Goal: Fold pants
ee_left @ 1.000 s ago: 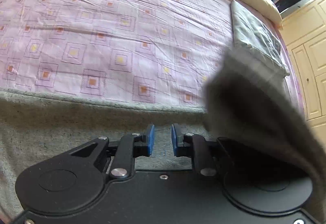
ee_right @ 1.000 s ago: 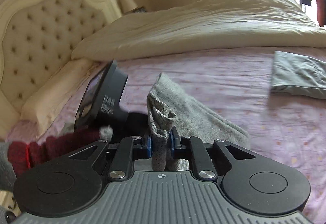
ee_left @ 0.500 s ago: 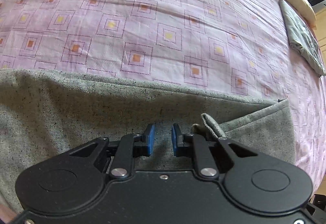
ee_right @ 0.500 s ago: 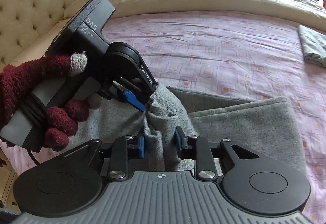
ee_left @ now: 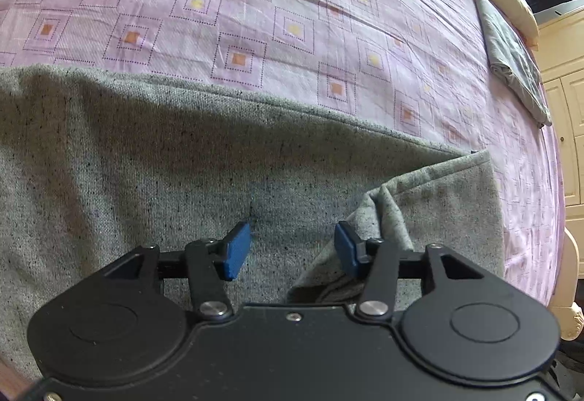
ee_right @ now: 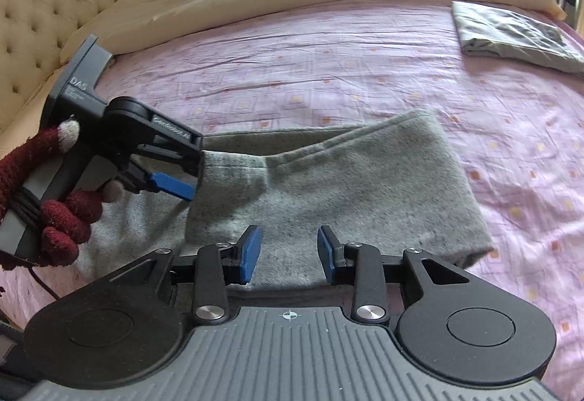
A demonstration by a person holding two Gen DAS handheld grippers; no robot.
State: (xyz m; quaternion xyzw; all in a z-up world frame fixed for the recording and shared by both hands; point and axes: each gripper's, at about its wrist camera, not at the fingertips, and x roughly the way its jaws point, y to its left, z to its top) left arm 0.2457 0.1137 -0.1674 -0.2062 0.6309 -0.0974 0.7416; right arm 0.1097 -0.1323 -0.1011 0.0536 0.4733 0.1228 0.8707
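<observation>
Pants (ee_right: 328,182), grey and folded, stretch crosswise directly under both grippers; left gripper (ee_left: 292,247) and right gripper (ee_right: 288,253) are opening, gripping nothing.

White letters "DAS" on the dark grey body of the left gripper (ee_right: 189,178) as seen from the right wrist view, smaller lines beneath them too small to read, "GenRobot.AI" along its black arm, no other legible text
</observation>
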